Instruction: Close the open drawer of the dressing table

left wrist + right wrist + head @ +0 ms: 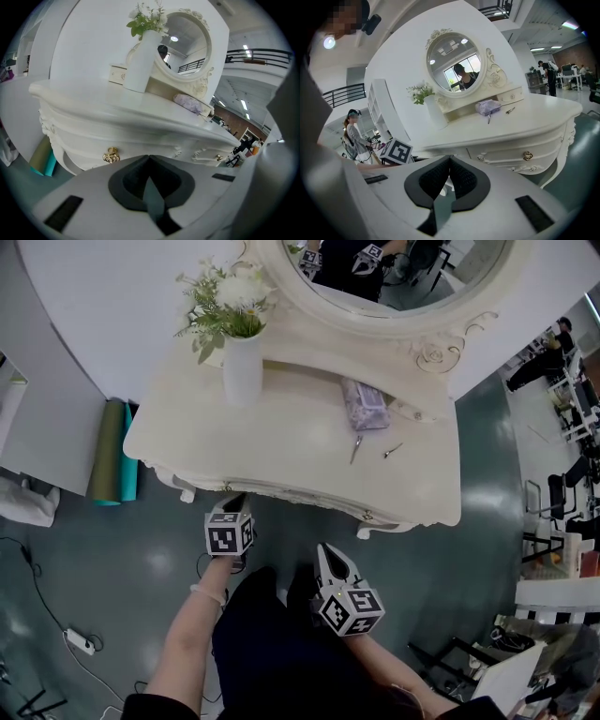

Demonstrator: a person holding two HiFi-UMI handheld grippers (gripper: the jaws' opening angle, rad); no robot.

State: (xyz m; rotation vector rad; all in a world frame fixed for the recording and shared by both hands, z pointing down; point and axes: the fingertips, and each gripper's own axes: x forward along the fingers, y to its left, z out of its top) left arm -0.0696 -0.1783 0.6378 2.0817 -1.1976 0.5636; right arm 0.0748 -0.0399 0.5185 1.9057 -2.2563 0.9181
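Your left gripper (235, 499), jaws pressed together on nothing, has its tips at the front of the dressing table (281, 451), touching it or very nearly, just beside the brass knob (111, 155). Your right gripper (325, 554), likewise closed and empty, hangs clear of the table. The drawer (89, 140) looks flush or almost so, so you're likely at the end of the push. Press straight in, gently: a vase (243, 367) stands above.

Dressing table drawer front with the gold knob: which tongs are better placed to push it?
Left. The left tongs, shut, sit at the front edge of the cream dressing table with its gold drawer knob close ahead; the right tongs, also shut, hang farther back.
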